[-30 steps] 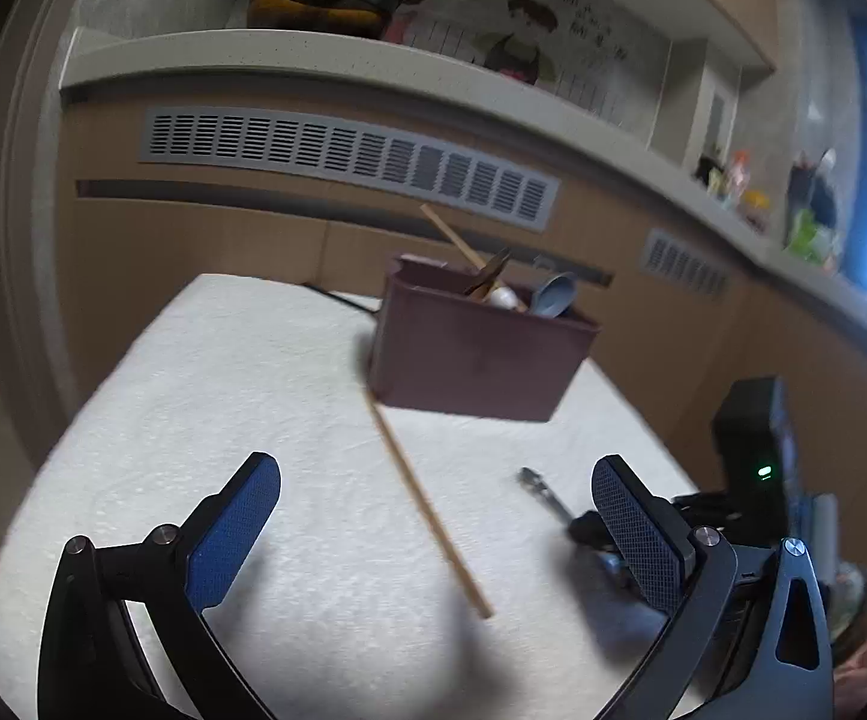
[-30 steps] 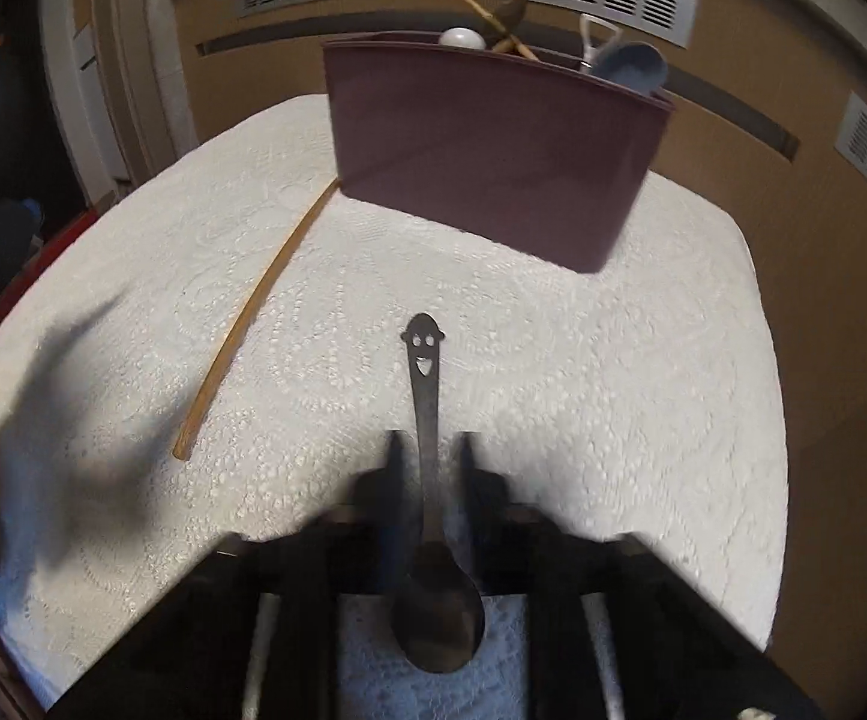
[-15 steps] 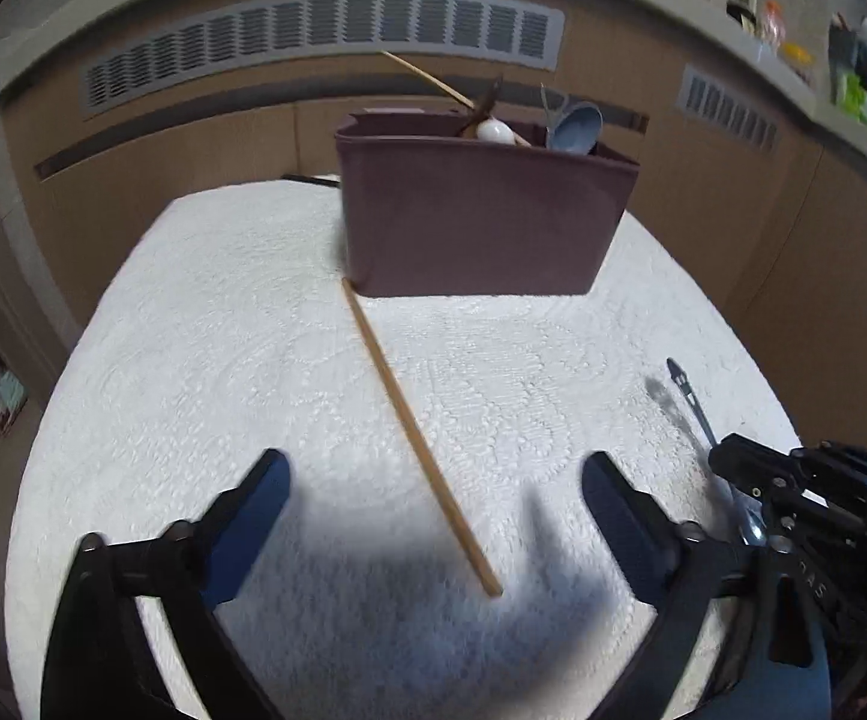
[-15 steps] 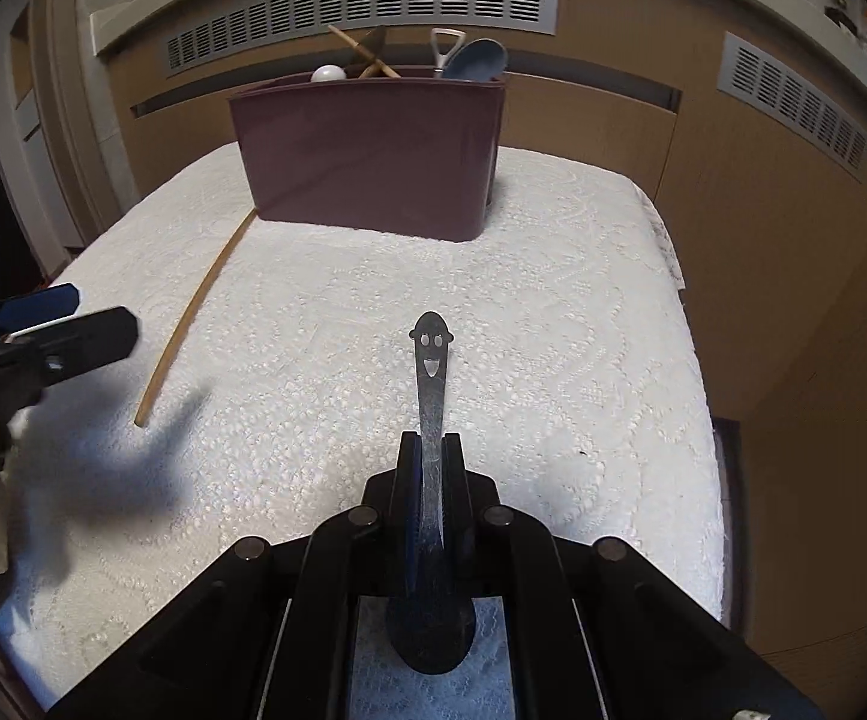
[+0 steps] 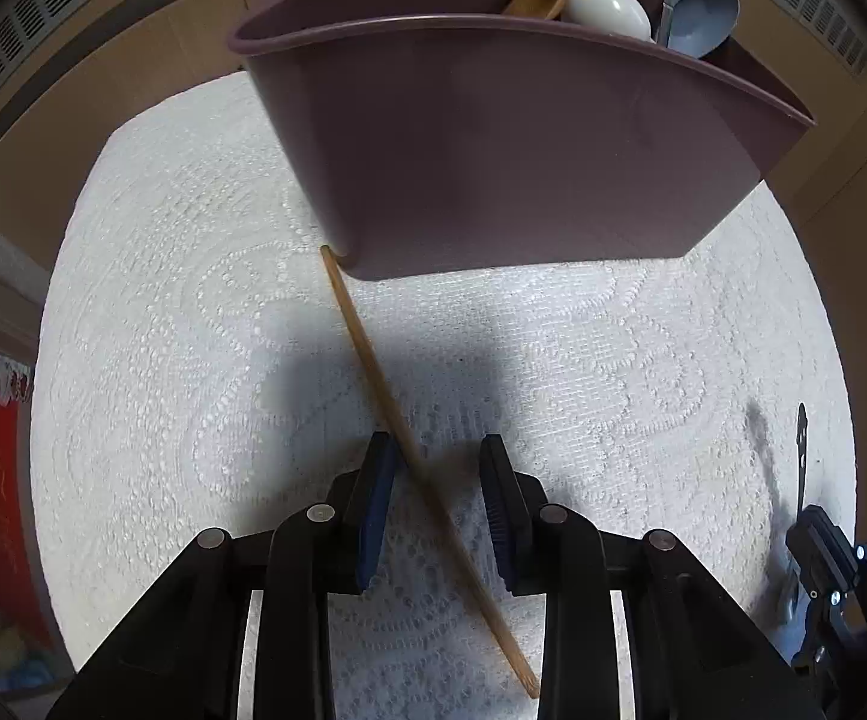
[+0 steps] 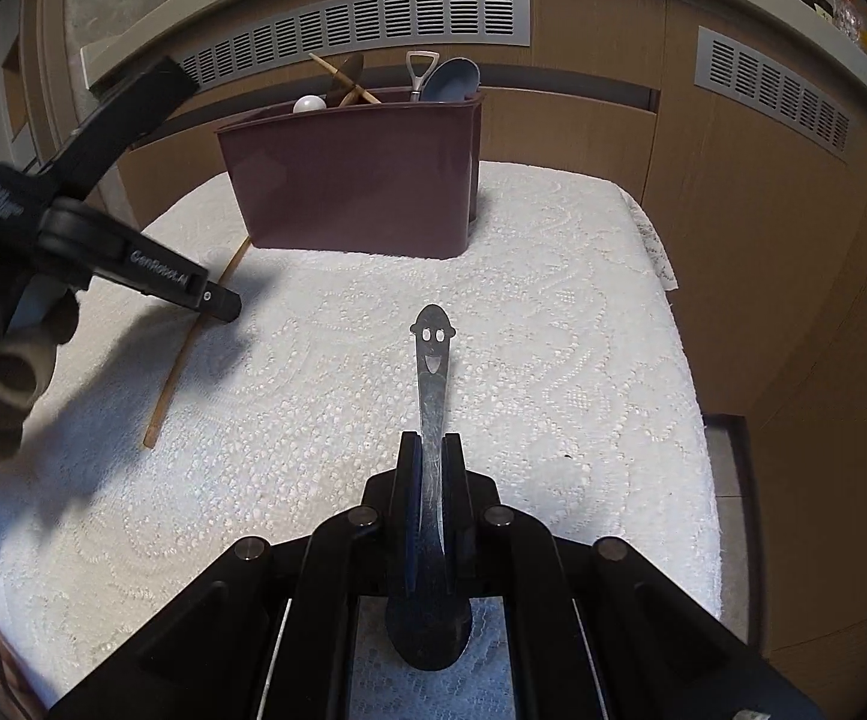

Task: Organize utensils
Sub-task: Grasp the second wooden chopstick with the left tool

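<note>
A long wooden chopstick (image 5: 367, 354) lies slantwise on the white lace cloth, its far end against the maroon utensil bin (image 5: 523, 150). My left gripper (image 5: 436, 444) points steeply down over it. Its jaws are closing with the chopstick between the blue pads (image 5: 376, 492), and a gap still shows on the right side. In the right wrist view my right gripper (image 6: 431, 438) is shut on a metal spoon (image 6: 431, 372) with a smiling face cut into its handle; the bowl sits behind the fingers. That view also shows the left gripper (image 6: 217, 303) over the chopstick (image 6: 166, 384).
The bin (image 6: 355, 180) stands at the table's far edge and holds a white spoon (image 5: 607, 9), a blue ladle (image 5: 703, 12) and wooden utensils. Brown cabinet fronts with grey vents (image 6: 361, 24) rise behind. The clothed table (image 6: 553, 330) drops off at the right.
My left gripper has swung forward and down over the chopstick, and its jaws have narrowed from wide apart to either side of it. My right gripper still holds the spoon.
</note>
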The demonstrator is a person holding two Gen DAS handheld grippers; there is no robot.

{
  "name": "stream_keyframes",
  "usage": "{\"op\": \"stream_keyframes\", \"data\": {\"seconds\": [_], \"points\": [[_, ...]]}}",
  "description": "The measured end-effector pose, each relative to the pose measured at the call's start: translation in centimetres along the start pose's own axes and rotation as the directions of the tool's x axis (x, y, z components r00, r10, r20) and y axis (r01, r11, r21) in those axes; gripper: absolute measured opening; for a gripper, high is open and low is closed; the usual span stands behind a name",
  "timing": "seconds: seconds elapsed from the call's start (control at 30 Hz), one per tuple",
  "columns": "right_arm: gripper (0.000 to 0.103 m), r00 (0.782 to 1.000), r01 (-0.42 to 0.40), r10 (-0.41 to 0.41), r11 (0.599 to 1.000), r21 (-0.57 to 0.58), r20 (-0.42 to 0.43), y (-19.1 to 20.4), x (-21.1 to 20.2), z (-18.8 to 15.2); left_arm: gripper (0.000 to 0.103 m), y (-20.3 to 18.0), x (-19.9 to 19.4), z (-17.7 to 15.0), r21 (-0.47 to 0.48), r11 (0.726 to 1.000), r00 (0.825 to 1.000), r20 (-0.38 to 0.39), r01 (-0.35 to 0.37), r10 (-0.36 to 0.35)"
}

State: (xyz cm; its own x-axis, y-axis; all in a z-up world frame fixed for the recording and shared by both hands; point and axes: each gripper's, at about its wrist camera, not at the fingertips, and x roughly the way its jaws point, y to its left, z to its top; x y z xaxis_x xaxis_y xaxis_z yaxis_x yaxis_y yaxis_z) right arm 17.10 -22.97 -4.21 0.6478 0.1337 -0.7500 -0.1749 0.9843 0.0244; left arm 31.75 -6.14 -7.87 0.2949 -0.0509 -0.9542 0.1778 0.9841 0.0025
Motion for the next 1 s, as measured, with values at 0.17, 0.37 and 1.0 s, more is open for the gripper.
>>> {"op": "stream_keyframes", "data": {"seconds": [0.17,0.37,1.0], "points": [[0.005,1.0,-0.029,0.03,0.999,0.021,-0.006,-0.4,0.1,-0.1,0.014,-0.6,-0.9,-2.2,0.068,0.996,0.997,0.043,0.057,-0.06],[0.007,0.99,-0.139,0.14,0.988,0.068,-0.014,-1.5,0.1,0.2,0.006,0.4,-3.1,-8.9,0.118,0.988,0.988,0.101,0.101,-0.113],[0.012,0.996,-0.042,0.037,0.997,-0.068,-0.079,0.9,2.0,4.8,0.035,1.1,-5.3,-9.0,0.172,0.973,0.979,0.109,0.153,-0.173]]}}
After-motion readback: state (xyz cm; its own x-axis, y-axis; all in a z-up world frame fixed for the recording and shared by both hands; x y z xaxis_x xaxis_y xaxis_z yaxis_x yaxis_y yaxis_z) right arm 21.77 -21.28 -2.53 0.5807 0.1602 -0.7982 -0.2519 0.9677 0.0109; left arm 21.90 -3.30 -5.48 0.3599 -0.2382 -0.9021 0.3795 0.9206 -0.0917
